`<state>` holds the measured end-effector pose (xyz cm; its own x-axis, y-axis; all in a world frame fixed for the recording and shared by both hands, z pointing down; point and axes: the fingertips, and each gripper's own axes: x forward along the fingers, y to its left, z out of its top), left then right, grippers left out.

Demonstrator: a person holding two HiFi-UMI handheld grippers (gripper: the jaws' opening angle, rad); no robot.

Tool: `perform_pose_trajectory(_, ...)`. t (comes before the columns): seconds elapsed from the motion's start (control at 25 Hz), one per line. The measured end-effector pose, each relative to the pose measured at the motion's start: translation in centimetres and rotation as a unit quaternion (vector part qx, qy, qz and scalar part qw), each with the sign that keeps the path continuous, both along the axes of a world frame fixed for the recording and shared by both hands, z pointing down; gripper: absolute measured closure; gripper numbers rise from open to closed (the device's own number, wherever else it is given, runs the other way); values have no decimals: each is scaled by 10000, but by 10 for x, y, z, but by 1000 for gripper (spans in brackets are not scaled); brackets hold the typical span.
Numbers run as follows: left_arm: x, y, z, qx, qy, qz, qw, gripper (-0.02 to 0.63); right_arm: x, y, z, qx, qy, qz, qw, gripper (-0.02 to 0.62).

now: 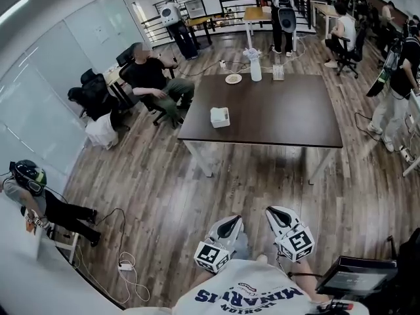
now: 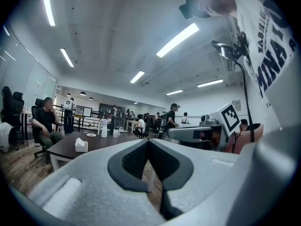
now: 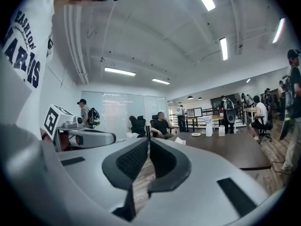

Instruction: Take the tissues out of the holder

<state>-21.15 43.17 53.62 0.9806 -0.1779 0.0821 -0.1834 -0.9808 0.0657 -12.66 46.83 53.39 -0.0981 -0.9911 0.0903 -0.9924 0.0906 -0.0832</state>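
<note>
A white tissue holder (image 1: 220, 117) with a tissue sticking up stands near the left edge of the dark brown table (image 1: 289, 120). It shows small in the left gripper view (image 2: 81, 145), and in the right gripper view (image 3: 180, 141) it peeks out behind the jaw. Both grippers are held close to the person's chest, over the wooden floor and well short of the table. The left gripper (image 1: 230, 220) (image 2: 148, 140) is shut with nothing between its pads. Beside it, the right gripper (image 1: 275, 210) (image 3: 148, 139) is likewise shut and empty.
At the table's far edge stand a small plate (image 1: 233, 79) and a white bottle (image 1: 255, 71). A seated person (image 1: 154, 81) and office chairs are off the table's left corner. A cable and power strip (image 1: 125, 266) lie on the floor at left. Other people stand around the room.
</note>
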Motion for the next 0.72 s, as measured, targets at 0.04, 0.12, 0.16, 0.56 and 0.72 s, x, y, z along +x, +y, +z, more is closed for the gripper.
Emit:
perform_pose_trajectory(0.04,2,-6,2,-6,-11,-16,10000,601,7,-2,3,-11,-17,20,10000,586)
perform_pose_trajectory(0.12,6,-21,7,-23,-31,-64,10000,601,22,-9,7,-23,-57,96,9999,586)
perform_pose_trajectory(0.16,9,-29,9,-33,-45,-89,9999,601,29,-14,8,-39,-63,146,9999,586)
perform_pose_trajectory(0.56,48,-136,19,-201,-2,-179,9996,601,65,-104,12,-328,0,175,9993,586)
perform_pose_trajectory(0.72,60,-189,27,-304,0,-174,9994,601,78,-150,15,-462,63,200,9987,586)
